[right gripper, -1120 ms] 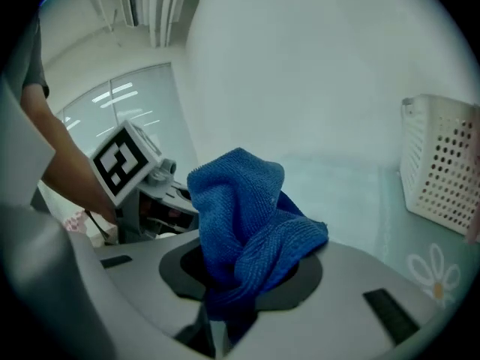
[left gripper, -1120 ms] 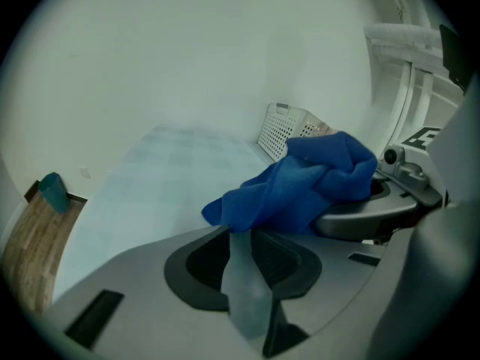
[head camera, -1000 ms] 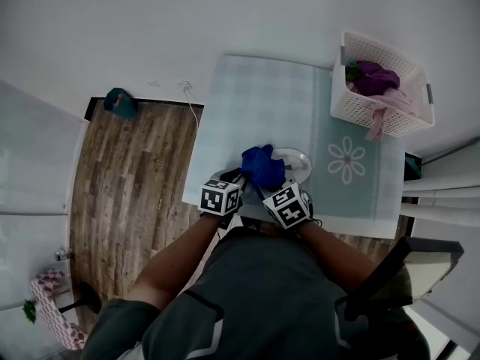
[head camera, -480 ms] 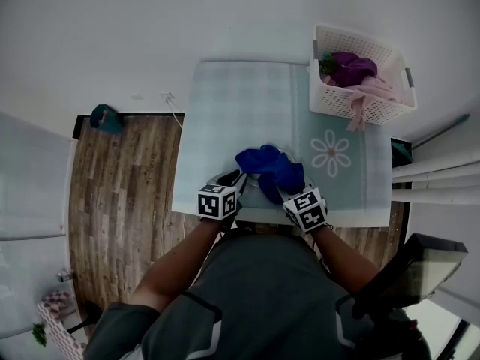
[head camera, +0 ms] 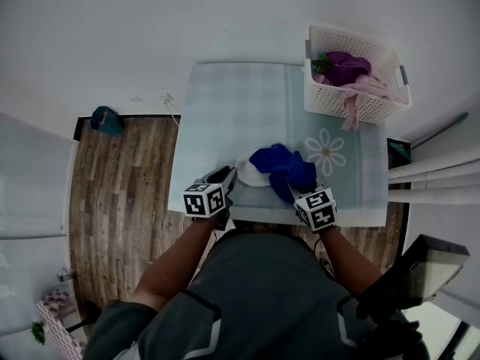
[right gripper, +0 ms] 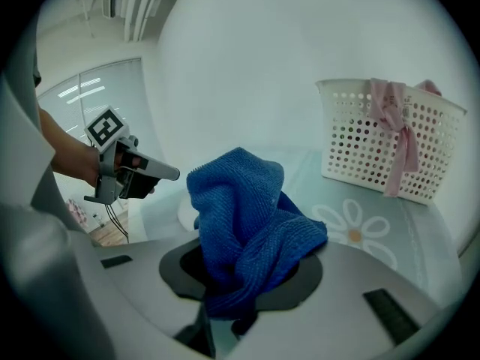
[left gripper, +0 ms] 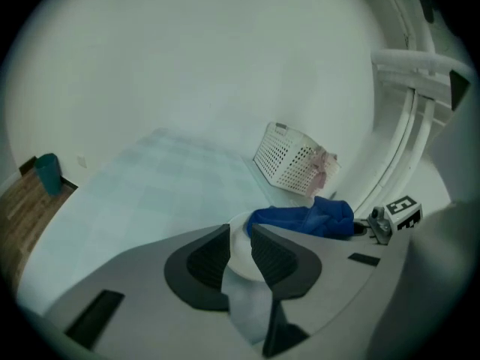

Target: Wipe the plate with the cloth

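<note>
A white plate (head camera: 249, 172) lies near the front edge of the table. My left gripper (head camera: 228, 175) is shut on its left rim; in the left gripper view the white rim (left gripper: 240, 252) sits between the two dark pads. A blue cloth (head camera: 283, 168) is bunched over the plate's right part. My right gripper (head camera: 295, 190) is shut on the cloth, whose folds (right gripper: 244, 216) rise out of the jaws and hide the fingertips. Only a sliver of the plate (right gripper: 185, 214) shows left of the cloth there, with the left gripper (right gripper: 129, 169) beyond it.
A white perforated basket (head camera: 352, 77) with purple and pink fabric stands at the table's far right corner. The tablecloth (head camera: 232, 111) is pale checked with a daisy print (head camera: 328, 153) right of the plate. Wooden floor (head camera: 120, 178) lies left of the table.
The right gripper has dragged the blue cloth from the plate's left side across to its right, uncovering the left part. The left gripper has kept its hold on the rim.
</note>
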The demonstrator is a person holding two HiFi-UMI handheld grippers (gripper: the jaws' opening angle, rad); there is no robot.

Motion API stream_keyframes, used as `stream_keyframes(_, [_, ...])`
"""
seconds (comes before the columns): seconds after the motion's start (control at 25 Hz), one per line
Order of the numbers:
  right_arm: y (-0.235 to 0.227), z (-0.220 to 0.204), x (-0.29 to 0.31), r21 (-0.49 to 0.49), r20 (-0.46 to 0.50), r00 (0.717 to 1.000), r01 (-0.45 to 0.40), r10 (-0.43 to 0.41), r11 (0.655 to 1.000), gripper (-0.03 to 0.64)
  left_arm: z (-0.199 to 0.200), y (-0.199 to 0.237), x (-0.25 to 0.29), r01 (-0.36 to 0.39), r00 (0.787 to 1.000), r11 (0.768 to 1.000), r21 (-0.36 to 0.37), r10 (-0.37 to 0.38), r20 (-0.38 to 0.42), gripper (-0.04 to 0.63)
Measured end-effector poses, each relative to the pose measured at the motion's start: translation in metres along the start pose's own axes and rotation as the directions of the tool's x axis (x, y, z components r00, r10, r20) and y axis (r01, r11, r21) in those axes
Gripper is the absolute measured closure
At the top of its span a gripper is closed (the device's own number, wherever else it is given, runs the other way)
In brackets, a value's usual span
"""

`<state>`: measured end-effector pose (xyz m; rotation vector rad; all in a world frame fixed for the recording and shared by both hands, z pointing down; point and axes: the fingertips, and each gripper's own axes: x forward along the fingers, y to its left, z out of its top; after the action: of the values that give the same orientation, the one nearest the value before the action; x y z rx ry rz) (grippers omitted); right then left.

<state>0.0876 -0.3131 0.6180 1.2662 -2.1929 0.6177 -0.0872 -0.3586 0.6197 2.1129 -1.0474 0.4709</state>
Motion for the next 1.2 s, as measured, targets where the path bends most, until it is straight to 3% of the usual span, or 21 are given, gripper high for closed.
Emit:
stream_keyframes(0.32, [0.01,0.059,-0.04,0.017,0.162,0.984,-0.077,0.074,0.997,0.499,0.051,-0.019,-0.041,-0.029,0.98,1.0,-0.001,0.028,0.195,0.54])
stream_keyframes(0.48, [0.013,0.092,-0.067,0.004,0.248,0.962,-0.12,0.115,0.993,0.499,0.07,-0.043,-0.064,-0.047,0.96,0.997,0.06,0.028,0.279,0.581])
stream_keyframes(0.68, [0.013,0.128,-0.099,-0.01,0.343,0.924,-0.175,0.168,0.984,0.499,0.078,-0.076,-0.092,-0.081,0.934,0.988,0.132,0.029,0.357,0.586])
stream_keyframes(1.0, [0.031,0.151,-0.135,-0.058,0.411,0.887,-0.203,0.208,0.978,0.499,0.084,-0.12,-0.126,-0.087,0.915,0.972,0.218,-0.009,0.404,0.586])
stream_keyframes(1.2, [0.044,0.157,-0.147,-0.043,0.446,0.887,-0.11,0.117,0.993,0.499,0.087,-0.126,-0.149,-0.087,0.91,0.955,0.283,-0.04,0.414,0.586])
